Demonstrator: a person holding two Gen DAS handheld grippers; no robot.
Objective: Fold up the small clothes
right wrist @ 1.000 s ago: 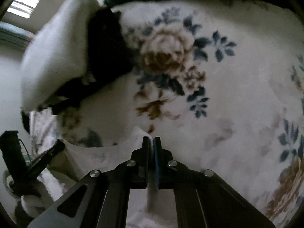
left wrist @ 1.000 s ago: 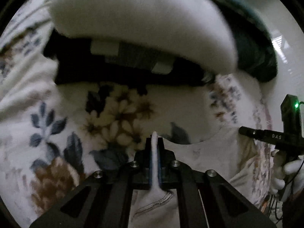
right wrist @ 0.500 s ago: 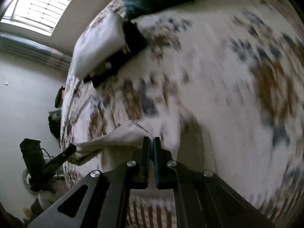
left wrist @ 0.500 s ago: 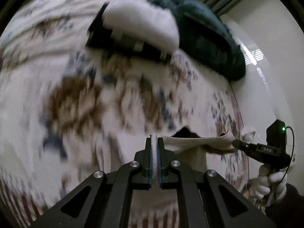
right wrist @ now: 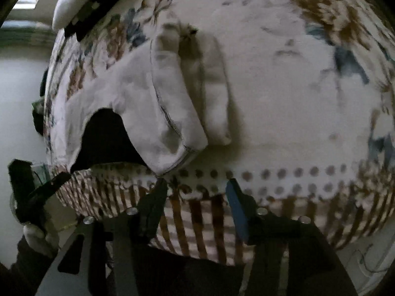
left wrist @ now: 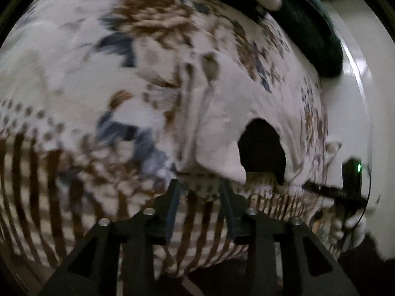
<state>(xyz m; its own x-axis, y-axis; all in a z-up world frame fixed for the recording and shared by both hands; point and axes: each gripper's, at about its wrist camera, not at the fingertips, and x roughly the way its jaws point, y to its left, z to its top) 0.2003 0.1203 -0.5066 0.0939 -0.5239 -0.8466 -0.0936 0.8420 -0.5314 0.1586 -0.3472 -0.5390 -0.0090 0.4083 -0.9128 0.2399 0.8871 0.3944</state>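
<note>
Two sets of jaws stand spread wide with nothing between them: my left gripper [left wrist: 200,207] and my right gripper [right wrist: 197,204] both hover just off the striped near edge of the floral blanket [right wrist: 284,93]. The small white garment [right wrist: 138,103] lies flat close to that edge, its dark neck opening facing me and one sleeve [right wrist: 214,86] tucked alongside the body. Judging from this, the next fold is mine to set up. I should bite only the cloth's hem corners, one per side, keep clear of the blanket pile beneath, and lift both level so the crease lands straight. The stacked folded clothes [right wrist: 81,2] sit at the far corner.
</note>
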